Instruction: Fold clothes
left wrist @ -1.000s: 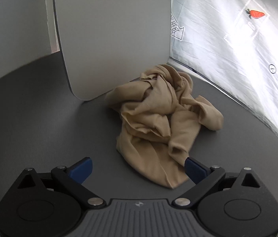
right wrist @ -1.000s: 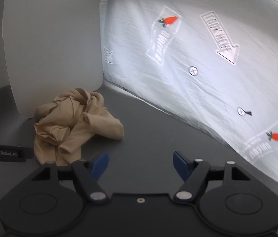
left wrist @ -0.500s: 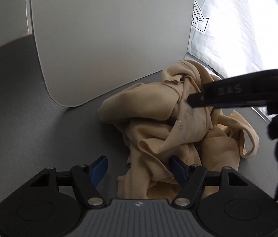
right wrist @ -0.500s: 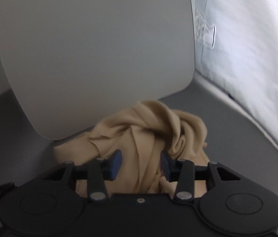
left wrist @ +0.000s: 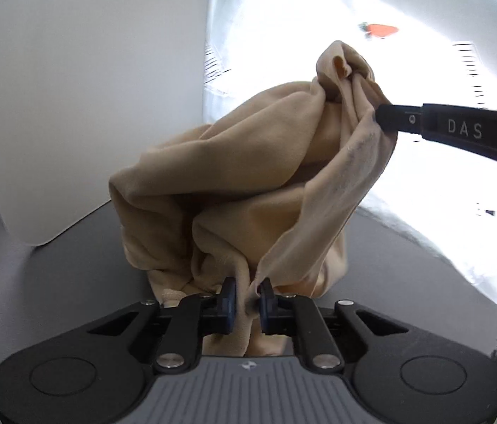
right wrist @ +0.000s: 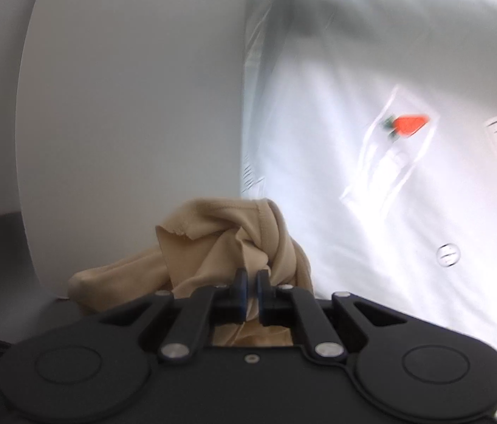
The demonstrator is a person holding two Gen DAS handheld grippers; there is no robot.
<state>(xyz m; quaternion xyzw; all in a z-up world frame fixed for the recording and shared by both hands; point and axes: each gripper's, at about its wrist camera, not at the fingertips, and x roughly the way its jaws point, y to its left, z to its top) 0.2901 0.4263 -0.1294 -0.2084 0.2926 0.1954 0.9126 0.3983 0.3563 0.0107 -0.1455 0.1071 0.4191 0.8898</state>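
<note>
Left wrist view: my left gripper (left wrist: 247,298) is closing, and a thin fold of the tan garment (left wrist: 248,183) is already pinched between its blue pads (left wrist: 229,296). The cloth bunches up straight ahead of the tool, its lower part near the grey table (left wrist: 54,275), its top drawn up and to the right, where the right gripper (left wrist: 382,120) comes in from the side and bites a twisted knot of fabric. The garment looks light, limp and slightly stretchy, with a smooth knit surface; it will sag and slide rather than hold any shape.

Right wrist view: the jaws of the right gripper (right wrist: 251,291) are together, clamped on a gathered twist of the same garment (right wrist: 213,247) just ahead of the pads. A raw-looking edge and a seam show above the twist.

Judgement: both holds sit on bunched folds, not on edges. I would regrip at a hem or a corner before spreading it. A curved white board (right wrist: 125,106) stands behind.
</note>
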